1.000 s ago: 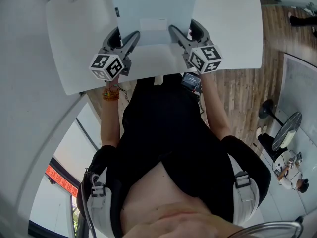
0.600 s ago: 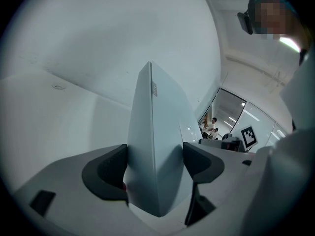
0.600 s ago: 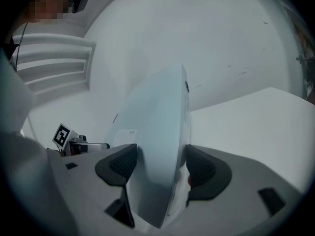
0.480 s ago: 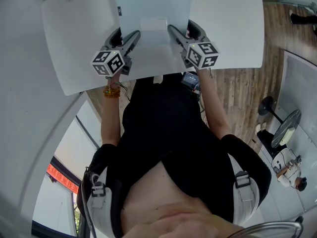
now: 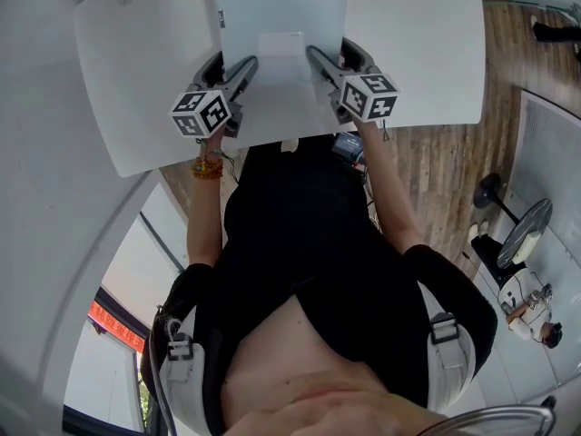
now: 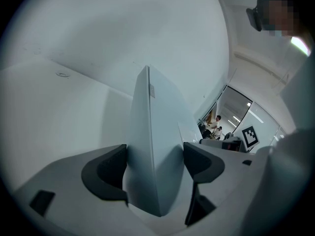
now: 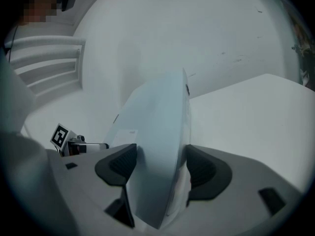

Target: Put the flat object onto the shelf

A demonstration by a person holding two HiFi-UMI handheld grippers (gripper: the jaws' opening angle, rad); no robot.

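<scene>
The flat object [image 5: 281, 7] is a thin pale blue-white box with a small label. It is held on edge over the white shelf board [image 5: 136, 62], between both grippers. My left gripper [image 5: 234, 69] is shut on its left part, my right gripper [image 5: 329, 64] on its right part. In the left gripper view the box [image 6: 152, 132] stands upright between the dark pads [image 6: 106, 168], with the left gripper [image 6: 155, 168] clamped on it. The right gripper view shows the same box [image 7: 160, 122] pinched by the right gripper [image 7: 160, 168].
The shelf board runs wide to both sides, with a white wall [image 6: 123, 28] behind it. To the right lies a wooden floor [image 5: 440, 166] with a stand fan [image 5: 522, 234]. The person's dark torso fills the lower middle of the head view.
Both grippers have carried the box a little further forward over the shelf board, and the marker cubes have drawn slightly closer together. The grip on the box is unchanged.
</scene>
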